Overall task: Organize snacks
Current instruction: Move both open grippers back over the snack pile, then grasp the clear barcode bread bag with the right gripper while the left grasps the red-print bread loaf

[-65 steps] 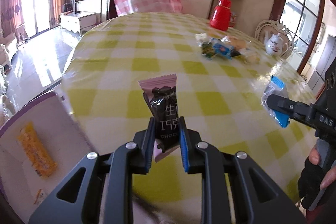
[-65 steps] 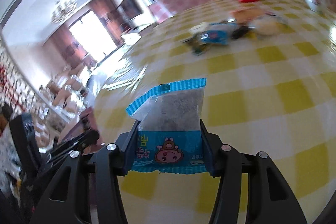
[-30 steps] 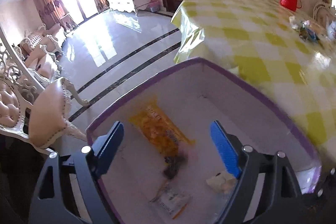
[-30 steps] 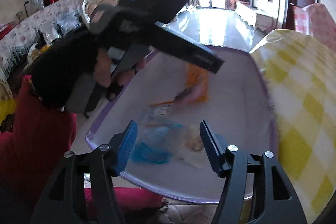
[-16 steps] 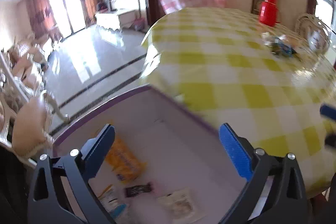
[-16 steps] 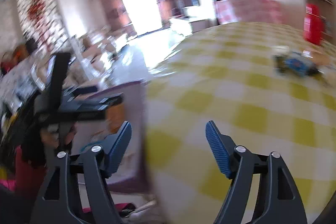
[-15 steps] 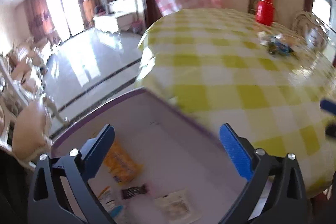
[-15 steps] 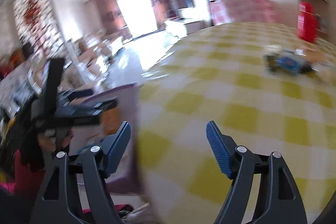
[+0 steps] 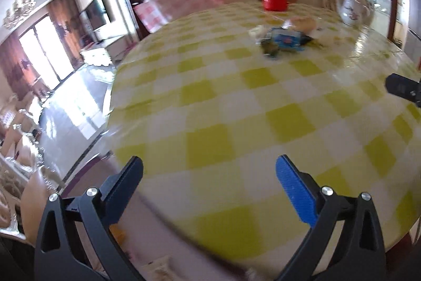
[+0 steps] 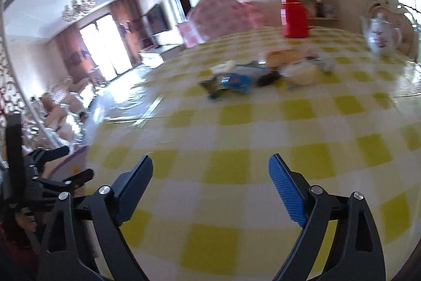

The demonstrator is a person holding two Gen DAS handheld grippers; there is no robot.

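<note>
1. Jaws on both tools stand wide apart and empty: the left gripper (image 9: 209,171) and the right gripper (image 10: 210,170) hover over the near edge of the tabletop (image 9: 263,102); the right's jaws have just been opening, with nothing between them.
2. Remaining snacks (image 10: 260,75) lie heaped toward the far edge, near the red flask (image 10: 294,17) (blur hides individual packets).
3. They look light, crinkly and slippery, so a pinch on a sealed end seam seems safest.
</note>
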